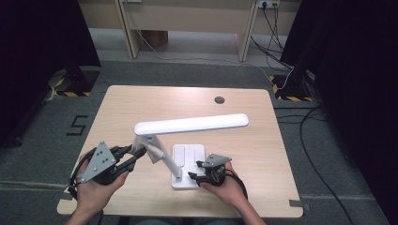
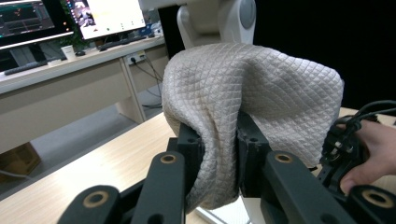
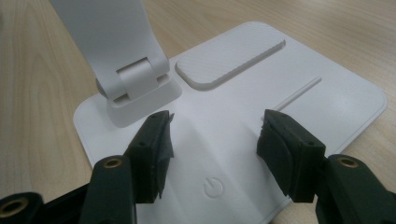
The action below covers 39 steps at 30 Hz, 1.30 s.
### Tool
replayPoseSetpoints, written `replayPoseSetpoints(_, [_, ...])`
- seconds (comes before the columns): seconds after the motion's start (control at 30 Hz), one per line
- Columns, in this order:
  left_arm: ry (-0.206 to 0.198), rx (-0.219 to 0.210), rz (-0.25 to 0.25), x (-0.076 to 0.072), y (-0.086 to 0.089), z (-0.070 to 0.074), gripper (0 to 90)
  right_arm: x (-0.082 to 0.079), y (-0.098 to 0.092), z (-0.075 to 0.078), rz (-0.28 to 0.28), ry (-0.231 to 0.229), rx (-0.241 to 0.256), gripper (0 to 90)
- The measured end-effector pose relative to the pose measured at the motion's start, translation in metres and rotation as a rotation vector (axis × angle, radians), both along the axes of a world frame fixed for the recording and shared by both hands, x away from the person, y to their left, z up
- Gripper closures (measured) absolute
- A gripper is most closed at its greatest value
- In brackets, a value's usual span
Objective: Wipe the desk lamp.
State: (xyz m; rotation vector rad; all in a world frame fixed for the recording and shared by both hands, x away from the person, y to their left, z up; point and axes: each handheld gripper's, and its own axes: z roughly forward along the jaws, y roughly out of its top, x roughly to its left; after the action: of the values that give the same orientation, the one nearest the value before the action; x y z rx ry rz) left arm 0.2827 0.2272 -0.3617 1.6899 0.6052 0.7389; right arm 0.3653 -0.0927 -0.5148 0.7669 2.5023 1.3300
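Left gripper (image 2: 217, 140) clamped on a quilted beige cloth (image 2: 252, 102), pressed up against the white desk lamp's slanted arm (image 1: 164, 157) just below the hinge. Right gripper (image 3: 215, 140) spread wide, pinning the flat white lamp base (image 3: 327, 93). Arm's long axis climbing up-left, so wiping along that, probably.

The table (image 1: 263, 154) is seen from above and from the near side by the high view, looking forward and down. The left gripper view is aimed close along its jaws at a quilted cloth (image 2: 252, 98). The right gripper view is held near the desk lamp (image 1: 187, 161) base (image 3: 243, 116), shared with the high view.
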Motion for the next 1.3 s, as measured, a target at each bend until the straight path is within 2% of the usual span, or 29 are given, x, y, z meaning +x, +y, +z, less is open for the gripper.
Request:
replayPoseSetpoints(0.6, [0.025, 0.024, 0.032, -0.002, -0.012, -0.019, 75.5, 0.0, 0.0, 0.0, -0.005, 0.004, 0.0, 43.6])
replayPoseSetpoints(1.3, [0.089, 0.045, 0.03, 0.002, -0.021, -0.047, 75.3, -0.001, 0.0, 0.0, -0.008, 0.009, -0.002, 43.5])
